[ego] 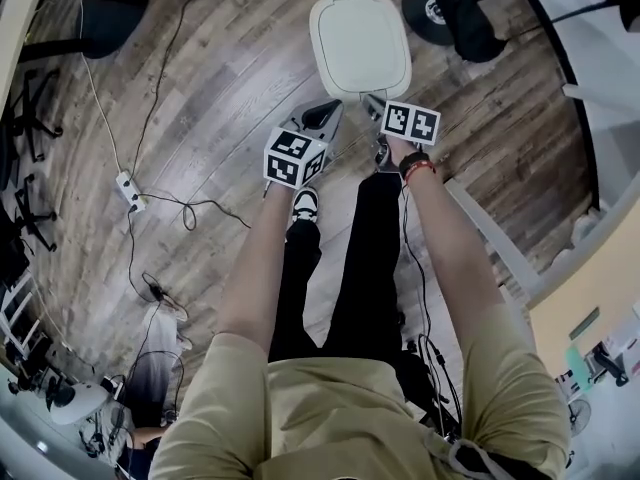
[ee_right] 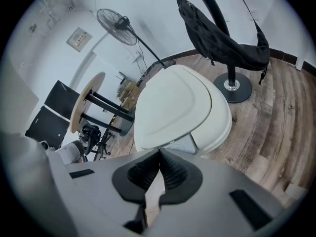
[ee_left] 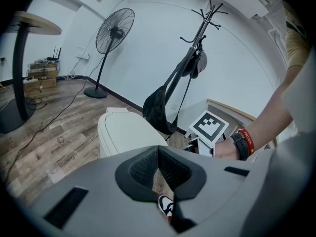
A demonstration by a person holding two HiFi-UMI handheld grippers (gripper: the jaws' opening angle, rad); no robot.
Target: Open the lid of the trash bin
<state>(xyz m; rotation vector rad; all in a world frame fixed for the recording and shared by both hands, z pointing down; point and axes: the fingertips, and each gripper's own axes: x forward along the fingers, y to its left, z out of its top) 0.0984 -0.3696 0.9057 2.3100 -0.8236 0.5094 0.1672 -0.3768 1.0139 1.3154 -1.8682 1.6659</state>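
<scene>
The white trash bin (ego: 360, 43) stands on the wood floor just ahead of me, its lid (ee_right: 175, 102) lying down flat. My left gripper (ego: 328, 111) hovers at the bin's near left corner, jaws shut with nothing between them (ee_left: 157, 148). In the left gripper view the bin (ee_left: 126, 132) is just beyond the tips. My right gripper (ego: 372, 101) is at the bin's near edge, also shut and empty (ee_right: 159, 151), its tips right in front of the lid's front lip. Its marker cube (ee_left: 210, 125) shows in the left gripper view.
A coat stand's base (ego: 430, 10) with a hanging black bag (ee_right: 222, 38) stands right of the bin. A standing fan (ee_left: 114, 31) and a round table (ee_right: 89, 100) are farther off. A power strip (ego: 128, 190) and cables lie on the floor to the left.
</scene>
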